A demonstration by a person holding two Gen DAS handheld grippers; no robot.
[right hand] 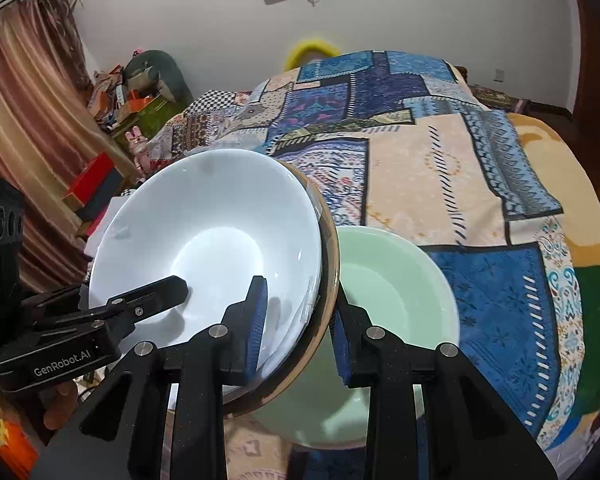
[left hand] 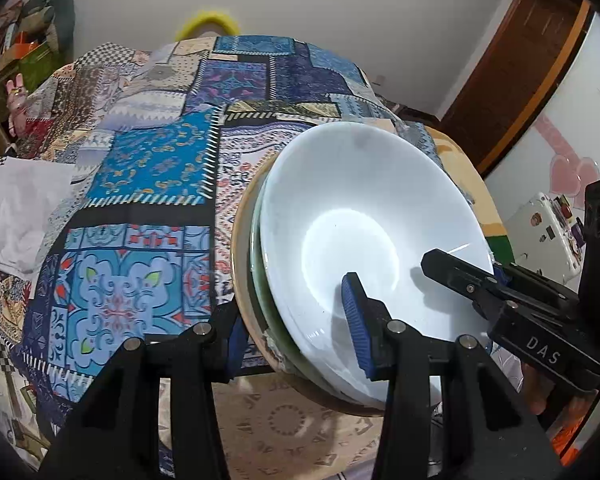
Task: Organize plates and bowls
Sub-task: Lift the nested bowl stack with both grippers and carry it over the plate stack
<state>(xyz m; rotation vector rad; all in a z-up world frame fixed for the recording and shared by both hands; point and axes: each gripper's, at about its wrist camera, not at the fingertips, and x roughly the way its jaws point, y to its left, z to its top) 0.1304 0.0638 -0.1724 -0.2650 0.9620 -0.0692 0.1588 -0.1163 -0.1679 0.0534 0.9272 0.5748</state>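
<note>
We grip the nested stack [left hand: 364, 240] at opposite rims: left gripper [left hand: 296, 332] clamps 1 edge, right gripper [right hand: 300, 332] the other, above the patchwork cloth [left hand: 152, 168]. Stacking looks done; green bowl [right hand: 396, 280] unplaced.

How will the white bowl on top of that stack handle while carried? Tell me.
White bowl: glossy glaze, so likely slippery and breakable. It lies in a tilted stack over the tan-rimmed plate, so it could slide.
</note>
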